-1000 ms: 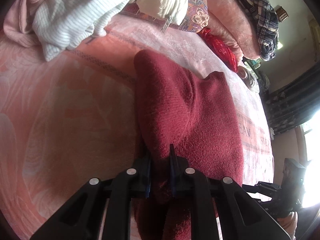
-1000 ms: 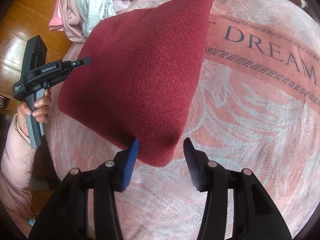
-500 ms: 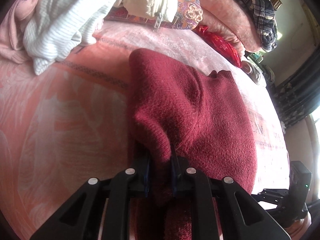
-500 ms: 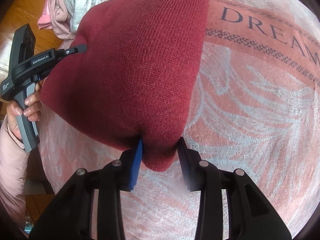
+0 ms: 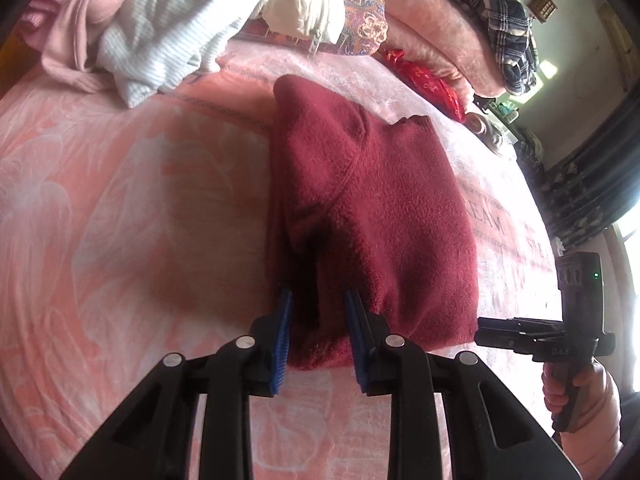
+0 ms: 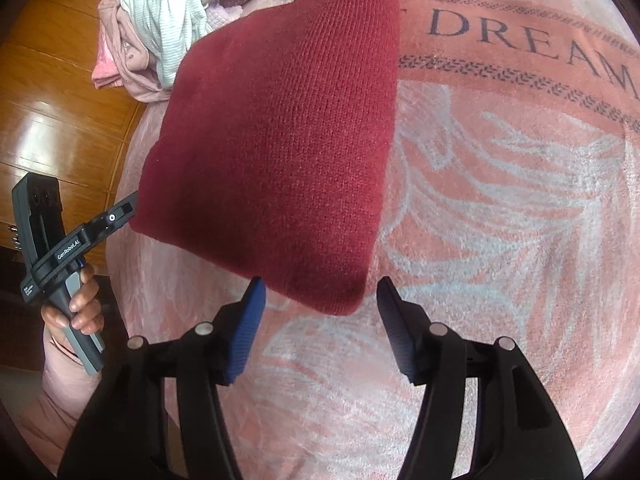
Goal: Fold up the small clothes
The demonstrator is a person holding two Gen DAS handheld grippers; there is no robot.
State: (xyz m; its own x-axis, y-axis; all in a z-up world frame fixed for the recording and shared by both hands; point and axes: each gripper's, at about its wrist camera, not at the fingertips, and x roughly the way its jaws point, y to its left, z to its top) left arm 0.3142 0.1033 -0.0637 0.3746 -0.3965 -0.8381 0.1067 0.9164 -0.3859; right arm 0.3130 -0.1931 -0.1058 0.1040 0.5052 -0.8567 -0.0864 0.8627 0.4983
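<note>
Left gripper (image 5: 318, 322) has just been opening its jaws: in its own view the blue pads stand a little apart on either side of the near corner of the dark red sweater (image 5: 372, 216), no longer pinching the knit. The folded sweater lies flat on the pink bedspread (image 5: 120, 220), its long axis running away from the gripper toward the heap of unfolded clothes (image 5: 160, 28) at the far edge. Bare bedspread lies wide to the sweater's left. At the right edge the right gripper (image 5: 516, 334) shows from the side.

From the right wrist view, the right gripper (image 6: 322, 306) hangs with jaws wide, just having opened, the sweater's (image 6: 288, 140) near corner between the pads but untouched. The sweater stretches up and away toward the pile of clothes (image 6: 160, 12). Its left edge lies close to the bed's edge, beyond which is wooden floor (image 6: 60, 92); bare bedspread (image 6: 500, 200) printed "DREAM" spreads to the right. A hand (image 6: 78, 308) holds the left gripper (image 6: 128, 210) at the sweater's left corner.
</note>
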